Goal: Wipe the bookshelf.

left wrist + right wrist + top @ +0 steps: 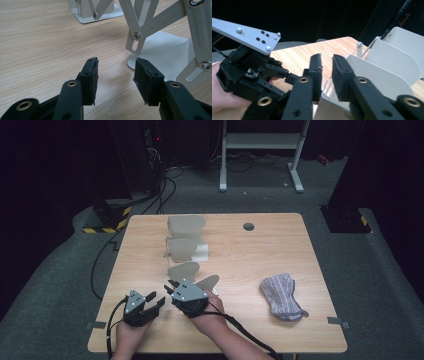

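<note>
- Down at the lower left of the high view, both grippers sit close together on the wooden surface (240, 250), each in one of the person's hands coming up from the bottom edge.
- Left gripper (156, 300) is furthest left, fingers open with nothing between them. In the left gripper view you can see bare wood through the gap, with the white metal feet and struts of the rack just beyond the tips.
- Right gripper (170, 286) is right next to it, nosed up to the nearest plate of the sock rack (186, 245), a white stand with four foot-shaped plates running from the middle of the frame up toward the top.
- In the right gripper view the fingers (315, 72) stand a little apart, parted by a narrow slot. Nothing is pinched there; the front plate's edge sits just behind and below them, so can't say if they touch it.
- Striped grey sock (281, 296) lies flat at the lower right of the surface, well apart from both grippers and the rack.
- Small dark round grommet (248, 226) sits near the top edge.
</note>
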A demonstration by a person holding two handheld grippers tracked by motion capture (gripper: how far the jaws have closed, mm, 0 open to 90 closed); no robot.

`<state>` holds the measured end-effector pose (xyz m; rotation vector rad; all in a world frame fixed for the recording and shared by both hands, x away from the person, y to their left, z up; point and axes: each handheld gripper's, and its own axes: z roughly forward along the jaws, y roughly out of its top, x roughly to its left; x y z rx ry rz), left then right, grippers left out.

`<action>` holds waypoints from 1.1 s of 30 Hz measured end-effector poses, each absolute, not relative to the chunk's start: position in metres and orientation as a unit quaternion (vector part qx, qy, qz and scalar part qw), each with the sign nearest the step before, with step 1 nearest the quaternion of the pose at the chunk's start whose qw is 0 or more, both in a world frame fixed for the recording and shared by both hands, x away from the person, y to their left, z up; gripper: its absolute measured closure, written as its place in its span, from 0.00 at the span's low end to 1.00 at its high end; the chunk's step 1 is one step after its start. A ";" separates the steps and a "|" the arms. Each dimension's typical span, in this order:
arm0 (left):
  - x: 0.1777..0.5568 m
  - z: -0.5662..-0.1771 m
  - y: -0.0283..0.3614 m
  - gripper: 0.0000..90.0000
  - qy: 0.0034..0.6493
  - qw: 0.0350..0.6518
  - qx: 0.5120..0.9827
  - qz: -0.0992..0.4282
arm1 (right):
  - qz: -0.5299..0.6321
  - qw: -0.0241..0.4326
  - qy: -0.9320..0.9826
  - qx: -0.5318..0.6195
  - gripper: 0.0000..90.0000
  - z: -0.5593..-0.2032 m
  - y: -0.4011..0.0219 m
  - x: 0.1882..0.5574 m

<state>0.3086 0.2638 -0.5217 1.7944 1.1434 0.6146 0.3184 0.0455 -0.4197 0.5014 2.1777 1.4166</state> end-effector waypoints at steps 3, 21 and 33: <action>0.309 -0.522 0.261 0.60 0.459 0.447 0.727 0.247 | 0.518 0.253 0.795 0.189 0.84 -0.420 0.038 0.318; 0.318 -0.522 0.250 0.60 0.448 0.447 0.736 0.240 | 0.494 0.302 0.760 0.294 0.73 -0.418 -0.055 0.361; 0.325 -0.523 0.244 0.59 0.442 0.445 0.744 0.232 | 0.518 0.297 0.757 0.264 0.62 -0.412 -0.046 0.320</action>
